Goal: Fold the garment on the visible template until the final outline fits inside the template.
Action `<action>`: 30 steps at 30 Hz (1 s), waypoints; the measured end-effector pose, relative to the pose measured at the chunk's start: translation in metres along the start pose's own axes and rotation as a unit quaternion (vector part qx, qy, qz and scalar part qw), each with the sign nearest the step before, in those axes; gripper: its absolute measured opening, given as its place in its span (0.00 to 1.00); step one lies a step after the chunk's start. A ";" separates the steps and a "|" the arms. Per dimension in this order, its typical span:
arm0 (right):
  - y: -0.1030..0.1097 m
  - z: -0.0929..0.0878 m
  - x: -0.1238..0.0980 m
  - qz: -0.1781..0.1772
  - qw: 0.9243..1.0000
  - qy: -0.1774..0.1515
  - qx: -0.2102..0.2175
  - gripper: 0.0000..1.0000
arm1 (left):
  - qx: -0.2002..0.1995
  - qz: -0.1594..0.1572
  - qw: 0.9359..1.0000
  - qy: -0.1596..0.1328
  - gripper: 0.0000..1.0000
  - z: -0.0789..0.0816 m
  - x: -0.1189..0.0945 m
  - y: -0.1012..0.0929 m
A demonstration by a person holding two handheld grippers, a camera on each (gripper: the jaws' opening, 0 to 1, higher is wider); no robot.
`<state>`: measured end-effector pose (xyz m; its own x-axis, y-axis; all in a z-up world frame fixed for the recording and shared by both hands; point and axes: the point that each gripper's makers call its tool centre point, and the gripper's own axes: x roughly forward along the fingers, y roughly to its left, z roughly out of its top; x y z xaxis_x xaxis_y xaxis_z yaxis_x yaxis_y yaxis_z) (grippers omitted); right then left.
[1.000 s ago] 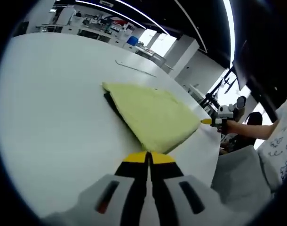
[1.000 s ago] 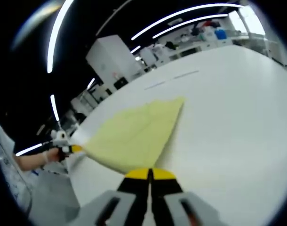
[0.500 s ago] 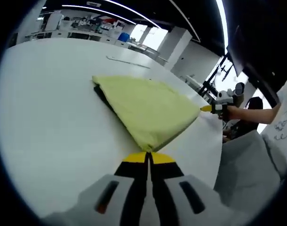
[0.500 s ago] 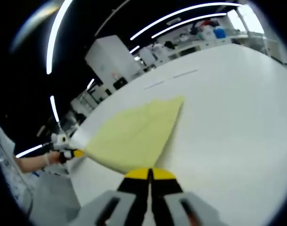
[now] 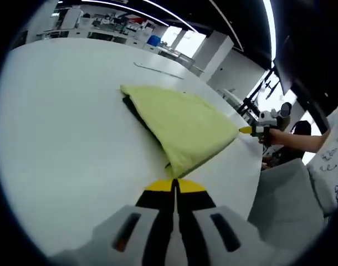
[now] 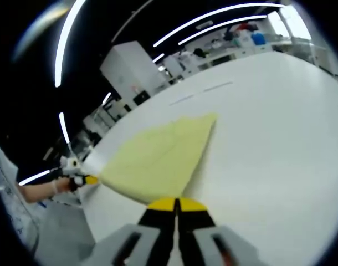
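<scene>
A pale yellow garment lies folded into a wedge on the white table. A dark strip shows under its left edge. My left gripper has its jaws shut at the wedge's near corner, pinching the cloth. In the left gripper view the right gripper, held by a hand, meets the far right corner. In the right gripper view the garment runs up to my right gripper, shut on its near edge. The left gripper sits at the cloth's left tip.
A thin marked line crosses the table beyond the garment, and it also appears as a line in the right gripper view. The table edge falls off to the right, next to a grey seat. Benches and clutter stand far behind.
The left gripper view has swung slightly back and forth. The garment keeps its shape and place, and both grippers stay shut at its corners.
</scene>
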<state>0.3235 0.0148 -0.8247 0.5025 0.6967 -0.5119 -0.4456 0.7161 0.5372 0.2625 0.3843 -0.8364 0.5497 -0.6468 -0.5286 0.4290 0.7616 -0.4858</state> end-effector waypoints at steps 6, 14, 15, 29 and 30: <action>-0.002 -0.001 0.001 0.002 1.000 0.000 0.007 0.00 | 0.037 0.018 0.999 -0.016 0.00 0.005 0.006 0.001; -0.001 -0.002 0.002 0.002 1.000 0.001 0.009 0.00 | 0.020 0.003 0.999 -0.027 0.00 0.011 0.016 -0.005; -0.001 -0.002 0.002 0.001 1.000 0.002 0.009 0.00 | 0.009 0.009 1.000 -0.018 0.00 0.008 0.015 -0.005; 0.014 -0.032 -0.015 0.020 0.999 0.029 0.003 0.00 | -0.008 0.012 1.000 -0.004 0.00 -0.015 -0.001 -0.020; 0.016 -0.035 -0.017 0.023 0.999 0.035 -0.002 0.00 | -0.009 0.012 1.000 -0.005 0.00 -0.017 -0.003 -0.021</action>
<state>0.2816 0.0156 -0.8312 0.4292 0.7298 -0.5322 -0.4694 0.6836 0.5588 0.2394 0.3698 -0.8363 0.5667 -0.6276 -0.5338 0.4018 0.7761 -0.4860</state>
